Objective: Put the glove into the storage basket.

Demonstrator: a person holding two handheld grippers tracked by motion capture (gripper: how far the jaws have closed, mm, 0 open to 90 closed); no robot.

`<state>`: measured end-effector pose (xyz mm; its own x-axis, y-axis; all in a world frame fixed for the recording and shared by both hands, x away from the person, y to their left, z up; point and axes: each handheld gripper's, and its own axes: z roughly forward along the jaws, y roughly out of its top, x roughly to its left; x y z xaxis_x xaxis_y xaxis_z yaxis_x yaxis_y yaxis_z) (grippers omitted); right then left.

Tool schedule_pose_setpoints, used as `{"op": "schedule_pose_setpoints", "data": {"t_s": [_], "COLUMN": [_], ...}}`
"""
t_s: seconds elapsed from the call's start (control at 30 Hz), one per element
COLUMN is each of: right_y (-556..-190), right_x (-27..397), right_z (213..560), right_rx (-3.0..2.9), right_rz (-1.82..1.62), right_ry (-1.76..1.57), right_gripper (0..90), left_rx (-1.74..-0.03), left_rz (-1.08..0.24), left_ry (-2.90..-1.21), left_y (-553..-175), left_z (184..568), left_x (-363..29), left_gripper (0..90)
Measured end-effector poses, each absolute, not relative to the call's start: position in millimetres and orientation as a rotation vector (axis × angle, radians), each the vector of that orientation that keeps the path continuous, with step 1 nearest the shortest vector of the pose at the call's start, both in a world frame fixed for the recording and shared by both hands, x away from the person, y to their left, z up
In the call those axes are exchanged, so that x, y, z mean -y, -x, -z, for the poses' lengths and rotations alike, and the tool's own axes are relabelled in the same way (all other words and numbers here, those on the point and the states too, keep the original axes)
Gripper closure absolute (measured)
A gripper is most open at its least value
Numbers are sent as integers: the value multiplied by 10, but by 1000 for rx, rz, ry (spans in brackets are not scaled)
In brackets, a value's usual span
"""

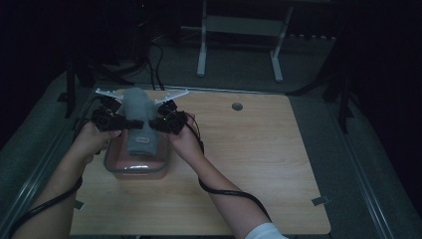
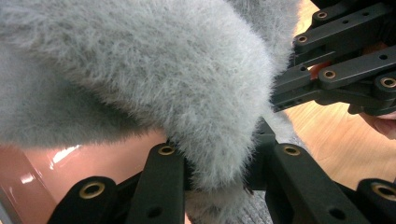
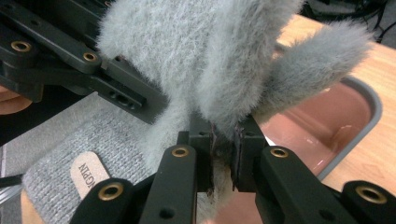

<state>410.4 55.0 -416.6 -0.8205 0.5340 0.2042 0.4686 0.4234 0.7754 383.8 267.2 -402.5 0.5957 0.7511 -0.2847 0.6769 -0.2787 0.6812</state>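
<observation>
Dim room, wooden table (image 1: pixel 239 164). Left of centre frame, both grippers lift a fuzzy grey garment (image 1: pixel 138 122) over a pink container (image 1: pixel 134 168). Left gripper (image 2: pixel 219 175) and right gripper (image 3: pixel 224 144) each pinch a fold. Looks soft, light, floppy; grip bunched edges.
</observation>
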Motion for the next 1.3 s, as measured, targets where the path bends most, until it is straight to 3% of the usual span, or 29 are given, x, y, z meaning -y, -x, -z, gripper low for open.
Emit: {"op": "schedule_pose_setpoints", "data": {"t_s": [0.53, 1.07, 1.2, 1.23, 1.3], "right_y": [-4249, -4310, -4305, -4306, -4305], "right_x": [-769, -949, -978, -982, -979], "right_z": [4854, 5052, 5044, 5043, 5041], "right_rx": [-2680, -2688, -2700, -2697, -2694], "right_rz": [-1121, -835, -821, -819, -823], "right_ry": [-1014, -1013, -1001, -998, -995], "right_gripper": [815, 749, 670, 656, 638], "left_rx": [-1226, -1365, -1448, -1469, -1480], "left_rz": [-17, -3, -38, -90, -127], "left_ry": [-2037, -2178, -2193, -2193, -2194], "left_y": [-4036, -4238, -4272, -4265, -4256], "left_z": [4869, 5099, 5140, 5132, 5127], "left_x": [-2719, -2559, -2543, -2533, -2527], "left_gripper": [742, 729, 629, 530, 428]}}
